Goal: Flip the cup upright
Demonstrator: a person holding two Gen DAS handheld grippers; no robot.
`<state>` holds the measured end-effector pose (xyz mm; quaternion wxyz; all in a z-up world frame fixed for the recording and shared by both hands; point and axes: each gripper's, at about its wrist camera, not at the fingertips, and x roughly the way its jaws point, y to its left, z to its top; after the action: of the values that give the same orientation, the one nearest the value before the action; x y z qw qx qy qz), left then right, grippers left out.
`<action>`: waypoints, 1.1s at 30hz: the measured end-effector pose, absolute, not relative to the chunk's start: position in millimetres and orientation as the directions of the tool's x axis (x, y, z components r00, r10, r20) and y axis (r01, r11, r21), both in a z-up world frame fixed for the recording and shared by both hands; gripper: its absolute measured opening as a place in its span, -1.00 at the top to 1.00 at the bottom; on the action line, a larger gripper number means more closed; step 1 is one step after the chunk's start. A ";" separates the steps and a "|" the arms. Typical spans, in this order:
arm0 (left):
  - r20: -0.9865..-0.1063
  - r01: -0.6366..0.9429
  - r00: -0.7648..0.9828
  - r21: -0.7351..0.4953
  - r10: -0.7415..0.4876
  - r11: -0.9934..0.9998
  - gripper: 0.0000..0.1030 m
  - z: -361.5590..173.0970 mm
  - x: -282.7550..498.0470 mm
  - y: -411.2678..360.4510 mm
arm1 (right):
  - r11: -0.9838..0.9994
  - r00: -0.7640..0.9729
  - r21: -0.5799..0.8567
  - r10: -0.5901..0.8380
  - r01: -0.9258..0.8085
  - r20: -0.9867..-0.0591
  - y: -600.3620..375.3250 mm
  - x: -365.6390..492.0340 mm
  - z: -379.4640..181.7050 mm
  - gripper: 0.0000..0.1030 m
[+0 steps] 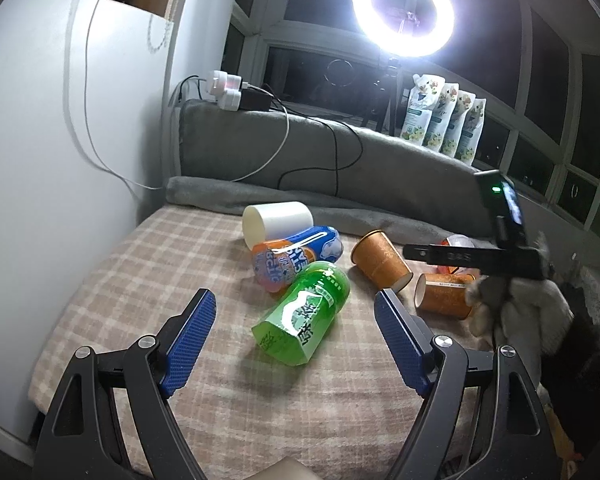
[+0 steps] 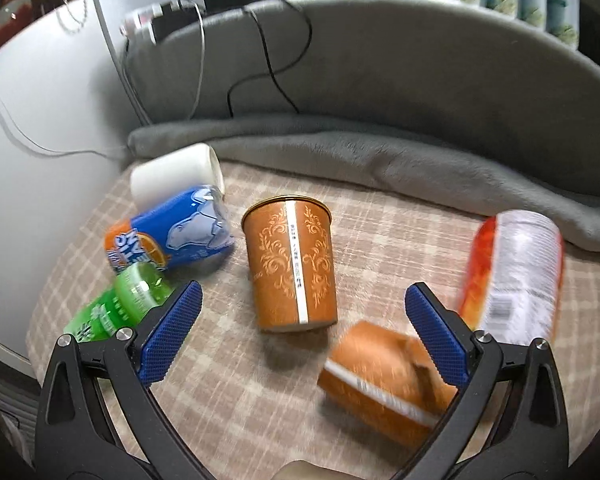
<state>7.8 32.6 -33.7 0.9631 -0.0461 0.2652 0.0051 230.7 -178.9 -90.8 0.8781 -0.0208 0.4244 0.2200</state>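
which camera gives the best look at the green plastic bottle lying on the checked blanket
The left wrist view: the green plastic bottle lies whole between its open fingers. The right wrist view catches only part of it behind the left finger.

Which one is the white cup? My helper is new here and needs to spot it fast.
Start at the grey blanket along the back of the checked cover. At its left end lies the white cup, on its side, touching the blue and orange can. It alone is plain white, unprinted.

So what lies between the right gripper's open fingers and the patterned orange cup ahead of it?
Only bare checked blanket. In the right wrist view the right gripper is open, short of the orange cup, touching nothing.
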 end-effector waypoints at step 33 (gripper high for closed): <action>-0.509 -0.070 0.861 -0.085 0.017 0.994 -0.58 -30.9 7.2 42.2 | 0.885 0.381 0.186 0.362 -0.426 -0.851 -148.4 271.0 -115.0 -0.23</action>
<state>7.2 42.2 -30.9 0.9633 -0.0505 0.2628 0.0225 271.0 -148.4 -115.0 0.8304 -0.0318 0.5031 0.2375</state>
